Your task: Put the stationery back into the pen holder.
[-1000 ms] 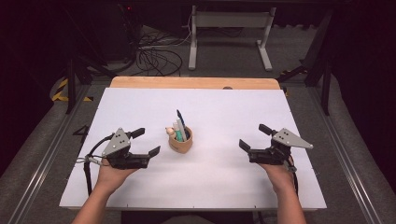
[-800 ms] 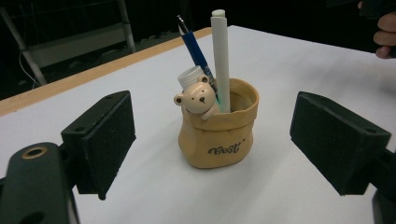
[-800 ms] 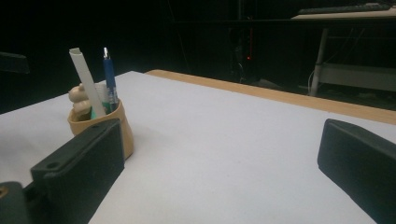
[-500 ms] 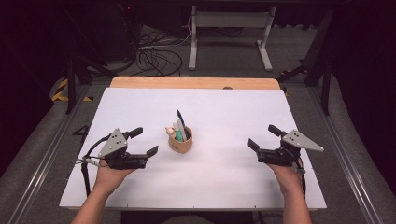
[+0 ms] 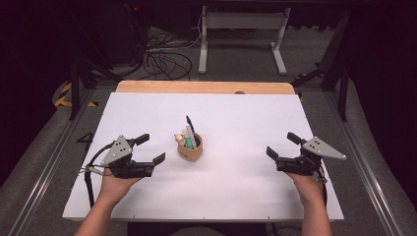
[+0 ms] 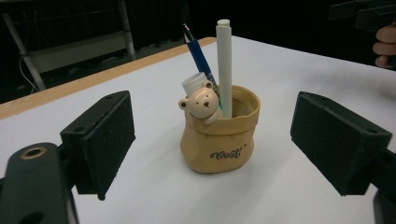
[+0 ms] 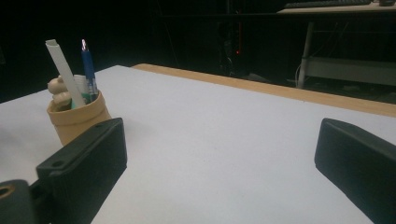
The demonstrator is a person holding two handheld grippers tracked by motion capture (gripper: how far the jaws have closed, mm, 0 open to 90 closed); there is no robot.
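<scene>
A tan pen holder [image 5: 191, 149] shaped like a small sack, with a bear figure on its rim, stands near the middle of the white table top [image 5: 236, 118]. It holds a blue pen [image 6: 198, 49], a white marker [image 6: 224, 65] and a white-capped item. My left gripper [image 5: 150, 149] is open a short way to the holder's left, jaws pointing at it; in the left gripper view the holder [image 6: 221, 135] sits between and beyond the jaws. My right gripper [image 5: 282, 145] is open far to the right, empty; the right gripper view has the holder [image 7: 77, 119] at far left.
A bare wooden strip [image 5: 204, 87] runs along the table's far edge. Beyond it are cables [image 5: 162, 61] on the floor and a white metal stand [image 5: 241, 34]. Metal rails flank the table on both sides. Wide bare white surface lies between the holder and my right gripper.
My right gripper has moved to the right, away from the pen holder. My left gripper has shifted slightly left. Both stay open; the holder has not moved.
</scene>
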